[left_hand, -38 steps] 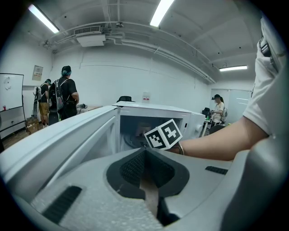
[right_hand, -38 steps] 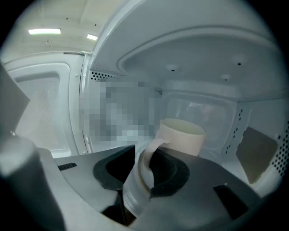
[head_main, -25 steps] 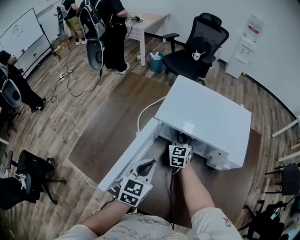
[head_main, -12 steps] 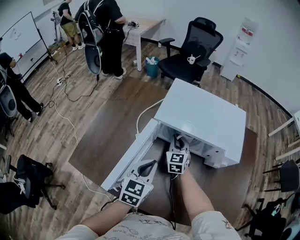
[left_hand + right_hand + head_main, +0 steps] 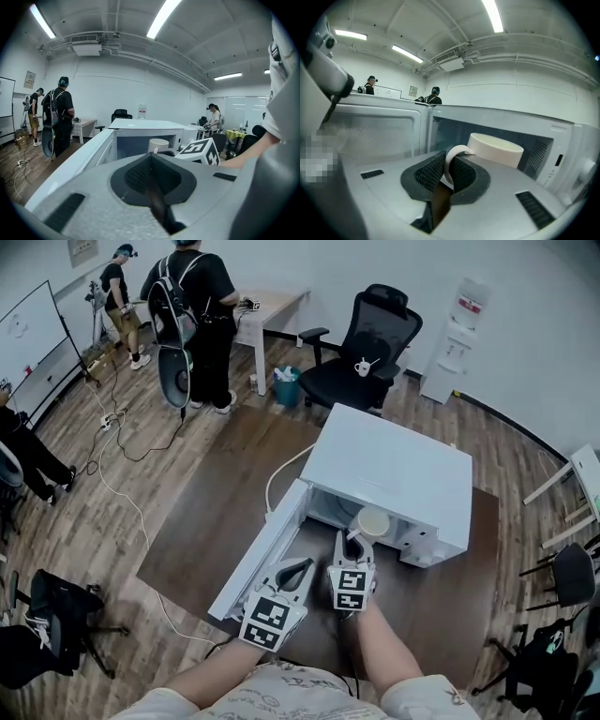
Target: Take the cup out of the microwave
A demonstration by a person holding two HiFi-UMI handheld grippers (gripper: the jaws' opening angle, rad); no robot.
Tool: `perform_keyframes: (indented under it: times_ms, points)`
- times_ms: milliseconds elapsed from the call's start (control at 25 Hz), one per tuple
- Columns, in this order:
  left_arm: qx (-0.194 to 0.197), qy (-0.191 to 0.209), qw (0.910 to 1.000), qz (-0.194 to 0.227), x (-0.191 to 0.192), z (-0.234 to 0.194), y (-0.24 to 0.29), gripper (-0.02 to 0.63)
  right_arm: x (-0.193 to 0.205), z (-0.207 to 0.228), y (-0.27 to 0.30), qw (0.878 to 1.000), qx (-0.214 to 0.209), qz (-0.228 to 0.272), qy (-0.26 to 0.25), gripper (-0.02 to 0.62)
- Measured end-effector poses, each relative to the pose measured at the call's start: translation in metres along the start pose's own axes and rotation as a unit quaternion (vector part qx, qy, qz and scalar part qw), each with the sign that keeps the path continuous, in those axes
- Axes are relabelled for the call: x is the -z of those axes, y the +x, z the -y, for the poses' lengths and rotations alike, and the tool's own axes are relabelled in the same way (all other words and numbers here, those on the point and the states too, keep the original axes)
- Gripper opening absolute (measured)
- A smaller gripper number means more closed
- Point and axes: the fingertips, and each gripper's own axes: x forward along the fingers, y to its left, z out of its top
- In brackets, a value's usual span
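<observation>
The white microwave (image 5: 394, 470) sits on a brown table, its door (image 5: 262, 554) swung open to the left. A cream cup (image 5: 373, 521) hangs at the mouth of the cavity, just outside it. My right gripper (image 5: 350, 540) is shut on the cup's handle (image 5: 451, 165); in the right gripper view the cup (image 5: 497, 149) rides just beyond the jaws, in front of the open cavity. My left gripper (image 5: 298, 570) is shut with nothing in it, close beside the door's inner face. Its own view shows the cup (image 5: 158, 145) and the right gripper's marker cube (image 5: 201, 152) ahead.
The brown table (image 5: 225, 493) carries the microwave, and a white cable (image 5: 277, 479) runs from its back left. Behind stand a black office chair (image 5: 361, 357) with a small cup on it, a desk, a water dispenser (image 5: 457, 324) and people (image 5: 192, 315).
My right gripper has drawn back out of the microwave cavity and risen slightly, bringing the cup into sight at the opening. The left gripper has stayed by the door.
</observation>
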Motion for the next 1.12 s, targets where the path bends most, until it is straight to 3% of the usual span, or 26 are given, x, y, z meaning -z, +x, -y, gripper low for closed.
perform_keyframes:
  times_ms: [400,640,1120]
  points:
    - [0.05,0.015,0.9985,0.013,-0.011,0.017,-0.007,0.012,-0.032,-0.02,-0.079,0.999,0.015,0.034,0.0,0.034]
    - [0.087,0.027,0.9957,0.02,-0.011,0.031,-0.009,0.012,-0.051,-0.02,-0.124,0.997,0.053,0.048,0.022,0.034]
    - [0.127,0.039,0.9907,0.028,-0.013,0.053,-0.016,0.012,-0.054,-0.015,-0.175,0.994,0.092,0.049,0.039,0.028]
